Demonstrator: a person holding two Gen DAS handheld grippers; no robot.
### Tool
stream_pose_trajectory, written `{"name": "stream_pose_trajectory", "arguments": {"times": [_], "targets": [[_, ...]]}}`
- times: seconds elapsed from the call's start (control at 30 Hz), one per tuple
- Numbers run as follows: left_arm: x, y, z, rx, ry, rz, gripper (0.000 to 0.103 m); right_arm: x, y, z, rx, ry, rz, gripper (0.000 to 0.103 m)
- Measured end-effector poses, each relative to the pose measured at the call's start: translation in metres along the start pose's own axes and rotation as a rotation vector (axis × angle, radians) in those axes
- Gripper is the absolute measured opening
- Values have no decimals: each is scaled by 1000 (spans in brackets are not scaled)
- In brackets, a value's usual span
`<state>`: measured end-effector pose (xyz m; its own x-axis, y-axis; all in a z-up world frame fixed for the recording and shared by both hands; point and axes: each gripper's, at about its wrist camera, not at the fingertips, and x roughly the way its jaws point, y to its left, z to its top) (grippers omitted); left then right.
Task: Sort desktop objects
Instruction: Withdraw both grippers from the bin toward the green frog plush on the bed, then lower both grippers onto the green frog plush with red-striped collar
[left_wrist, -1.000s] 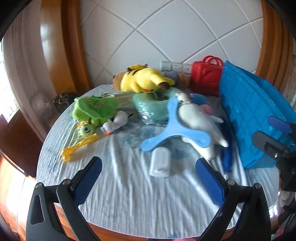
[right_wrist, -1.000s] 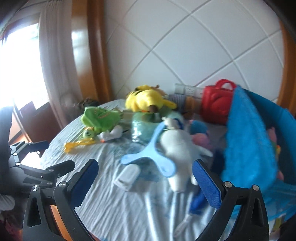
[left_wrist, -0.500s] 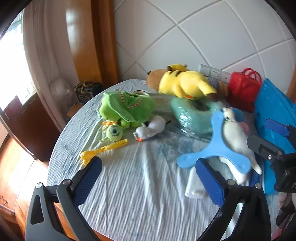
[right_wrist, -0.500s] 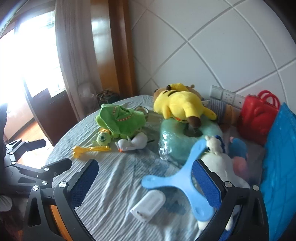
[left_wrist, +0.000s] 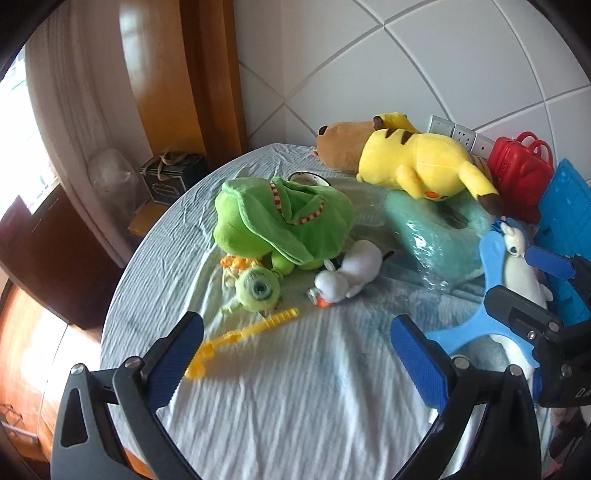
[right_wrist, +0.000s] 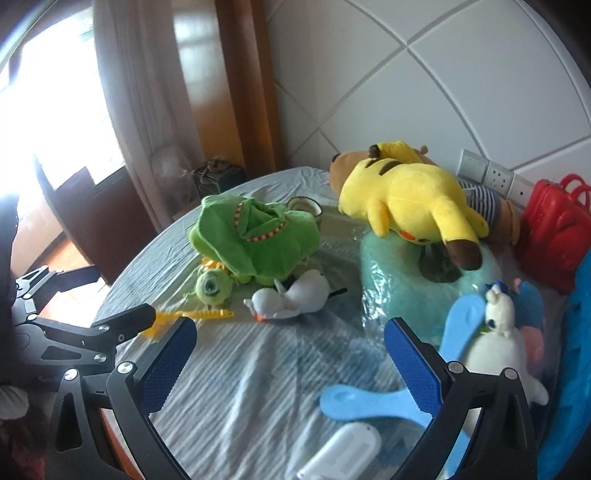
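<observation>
- The blue basket (left_wrist: 565, 206) is cut off at the right edge in both views; its contents are hidden.
- A brown plush (right_wrist: 343, 162) is largely concealed behind the yellow Pikachu plush (right_wrist: 410, 195), which lies on a teal plastic-wrapped bundle (right_wrist: 402, 280).
- A small cup (right_wrist: 304, 206) is partly hidden behind the green frog plush (right_wrist: 255, 236).
- The lettering on the right gripper's body is truncated and illegible in the left wrist view.
- On the round table (left_wrist: 295, 406), covered by a pale striped cloth, are shown a one-eyed green monster toy (left_wrist: 258, 290), a white duck plush (left_wrist: 347, 275), a yellow plastic toy (left_wrist: 240, 338), a blue three-armed toy (right_wrist: 373, 402), a white seal plush (right_wrist: 496, 332) and a white case (right_wrist: 343, 454).
- A red toy handbag (left_wrist: 521, 170) stands by the wall.
- The left gripper (left_wrist: 295, 354) and the right gripper (right_wrist: 288, 365) are held above the cloth, jaws spread, nothing between them.
</observation>
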<state>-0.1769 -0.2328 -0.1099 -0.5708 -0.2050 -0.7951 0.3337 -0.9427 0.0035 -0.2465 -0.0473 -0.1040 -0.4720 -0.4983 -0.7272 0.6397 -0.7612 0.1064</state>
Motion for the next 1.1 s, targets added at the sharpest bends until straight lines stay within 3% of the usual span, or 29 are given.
{"name": "stream_pose_trajectory", "arguments": {"times": [0.2, 0.47, 0.73, 0.9, 1.1], "targets": [[61, 59, 46, 35, 49, -21, 103, 60, 17, 35, 85, 33, -30, 103], [138, 78, 88, 84, 104, -76, 103, 136, 20, 70, 158, 98, -32, 103], [202, 94, 92, 52, 164, -120, 103, 205, 2, 93, 187, 140, -21, 103], [218, 95, 93, 31, 156, -194, 103, 239, -12, 95, 213, 163, 5, 103], [230, 81, 92, 75, 141, -202, 103, 271, -21, 92, 208, 186, 57, 103]]}}
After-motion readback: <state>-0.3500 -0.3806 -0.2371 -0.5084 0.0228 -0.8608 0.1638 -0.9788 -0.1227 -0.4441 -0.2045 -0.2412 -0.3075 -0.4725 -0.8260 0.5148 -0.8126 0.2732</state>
